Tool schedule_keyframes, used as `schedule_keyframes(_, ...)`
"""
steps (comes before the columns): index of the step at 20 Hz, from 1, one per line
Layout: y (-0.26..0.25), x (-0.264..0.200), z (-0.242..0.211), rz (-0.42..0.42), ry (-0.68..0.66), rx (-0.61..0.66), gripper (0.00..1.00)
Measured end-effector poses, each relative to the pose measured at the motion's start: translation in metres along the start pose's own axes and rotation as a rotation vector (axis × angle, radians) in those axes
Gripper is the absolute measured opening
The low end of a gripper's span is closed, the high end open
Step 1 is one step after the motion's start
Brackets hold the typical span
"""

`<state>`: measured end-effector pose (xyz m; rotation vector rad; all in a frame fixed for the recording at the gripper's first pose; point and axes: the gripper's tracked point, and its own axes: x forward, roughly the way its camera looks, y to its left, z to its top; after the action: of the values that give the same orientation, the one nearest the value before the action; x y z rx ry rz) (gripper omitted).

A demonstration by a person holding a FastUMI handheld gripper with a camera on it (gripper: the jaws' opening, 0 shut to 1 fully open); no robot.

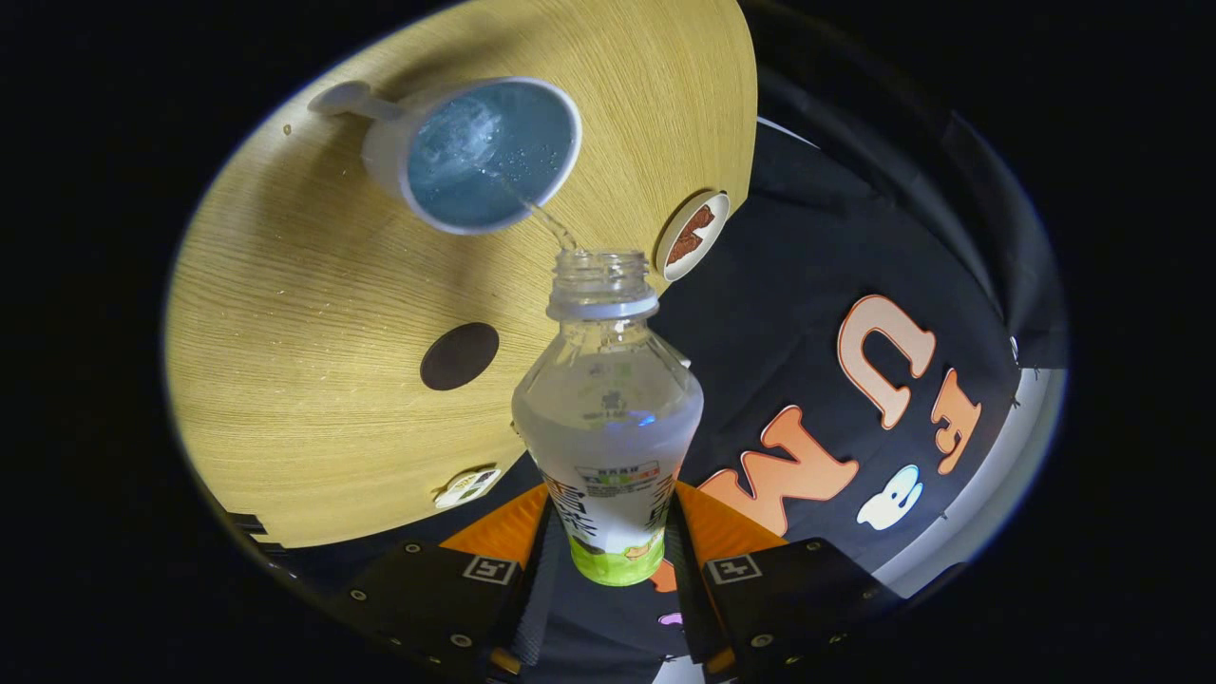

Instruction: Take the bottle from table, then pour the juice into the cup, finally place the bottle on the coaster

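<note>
My gripper [608,551] is shut on a clear plastic bottle [608,427] with a white and green label, both fingers pressing on its lower body. The bottle is uncapped and tipped toward a white cup [475,152] with a handle, which stands on the light wooden table [304,313] beyond the bottle's mouth. A thin stream of clear liquid [541,217] runs from the mouth into the cup, which holds bubbly liquid. A round white coaster with a brown pattern [692,236] lies at the table's edge, beside the bottle's neck.
A dark round spot [460,356] marks the table between the cup and the fingers. A small white sticker [465,486] sits near the table's rim close to the fingers. The black booth wall [855,285] rises past the table's edge.
</note>
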<state>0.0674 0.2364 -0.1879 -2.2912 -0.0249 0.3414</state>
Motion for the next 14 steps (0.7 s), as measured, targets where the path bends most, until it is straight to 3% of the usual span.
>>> schedule_keyframes(8, 0.008, 0.001, 0.006, 0.017, -0.016, 0.027, 0.58)
schedule_keyframes(14, 0.039, -0.005, 0.022, 0.083, -0.040, 0.207, 0.58)
